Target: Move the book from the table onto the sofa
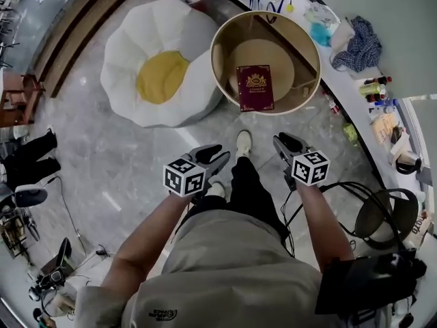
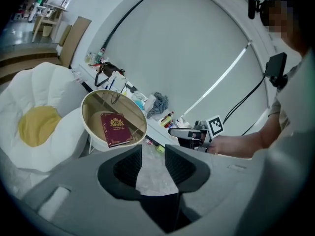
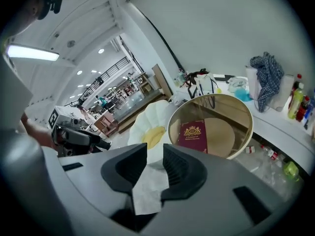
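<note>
A dark red book (image 1: 255, 87) with a gold crest lies flat on the round glass-topped table (image 1: 214, 55). To the table's left stands the sofa (image 1: 160, 77), a white flower-shaped seat with a yellow centre. My left gripper (image 1: 217, 157) and right gripper (image 1: 287, 145) hang side by side over the floor, short of the table, both open and empty. The left gripper view has the book (image 2: 116, 129) beyond its parted jaws (image 2: 153, 154), with the sofa (image 2: 37, 127) further left. Past the right gripper (image 3: 155, 154), the book (image 3: 193, 135) and the sofa (image 3: 152, 134) both show.
A curved counter along the wall behind the table carries a blue checked cloth (image 1: 360, 43), bottles (image 1: 374, 87) and other clutter. The person's shoe (image 1: 243, 142) is just in front of the table. A dark round stool (image 1: 386, 214) and cables are at the right.
</note>
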Available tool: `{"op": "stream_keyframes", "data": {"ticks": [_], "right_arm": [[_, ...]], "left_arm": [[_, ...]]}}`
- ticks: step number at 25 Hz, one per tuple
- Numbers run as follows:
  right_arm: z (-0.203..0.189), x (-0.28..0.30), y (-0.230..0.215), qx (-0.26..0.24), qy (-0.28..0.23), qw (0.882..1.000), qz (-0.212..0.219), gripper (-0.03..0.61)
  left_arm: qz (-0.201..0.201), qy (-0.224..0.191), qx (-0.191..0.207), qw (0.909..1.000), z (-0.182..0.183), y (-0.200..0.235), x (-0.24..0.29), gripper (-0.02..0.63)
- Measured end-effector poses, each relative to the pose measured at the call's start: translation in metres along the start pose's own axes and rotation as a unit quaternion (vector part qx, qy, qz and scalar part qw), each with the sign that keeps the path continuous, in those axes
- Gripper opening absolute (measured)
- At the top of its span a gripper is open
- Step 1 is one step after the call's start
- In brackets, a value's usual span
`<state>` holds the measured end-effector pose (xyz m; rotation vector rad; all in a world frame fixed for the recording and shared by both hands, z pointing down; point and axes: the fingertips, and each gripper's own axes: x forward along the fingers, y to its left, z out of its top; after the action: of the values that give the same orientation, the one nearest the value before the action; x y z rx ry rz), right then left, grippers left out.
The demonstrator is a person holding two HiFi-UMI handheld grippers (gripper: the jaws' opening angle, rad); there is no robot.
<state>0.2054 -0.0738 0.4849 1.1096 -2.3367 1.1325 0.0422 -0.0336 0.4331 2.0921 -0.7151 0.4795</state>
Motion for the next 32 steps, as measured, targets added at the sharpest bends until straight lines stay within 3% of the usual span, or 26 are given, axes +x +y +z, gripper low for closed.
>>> {"op": "stream_keyframes", "data": {"ticks": [7,16,22,25,29,32], "right_arm": [[0.005,0.09,-0.115,0.029,0.057,0.998,0.005,0.118],[-0.018,0.18,-0.204,0.07,0.094,0.993,0.011,0.163],[-0.036,0.221,-0.237,0.127,0.088,0.988,0.022,0.168],[-0.042,0.233,-0.245,0.148,0.081,0.986,0.019,0.167],[-0.051,0.242,-0.238,0.16,0.088,0.983,0.028,0.166],[-0.054,0.242,-0.237,0.161,0.097,0.982,0.011,0.144]], "left_arm": [[0.032,0.053,-0.048,0.9969,0.023,0.087,0.116,0.14],[0.051,0.103,-0.069,0.991,0.012,0.19,0.229,0.179],[0.044,0.101,-0.117,0.987,0.004,0.242,0.281,0.215],[0.052,0.11,-0.112,0.9862,0.002,0.263,0.296,0.216],[0.037,0.12,-0.131,0.9834,-0.013,0.268,0.306,0.218],[0.024,0.119,-0.154,0.9807,-0.017,0.269,0.311,0.218]]}}
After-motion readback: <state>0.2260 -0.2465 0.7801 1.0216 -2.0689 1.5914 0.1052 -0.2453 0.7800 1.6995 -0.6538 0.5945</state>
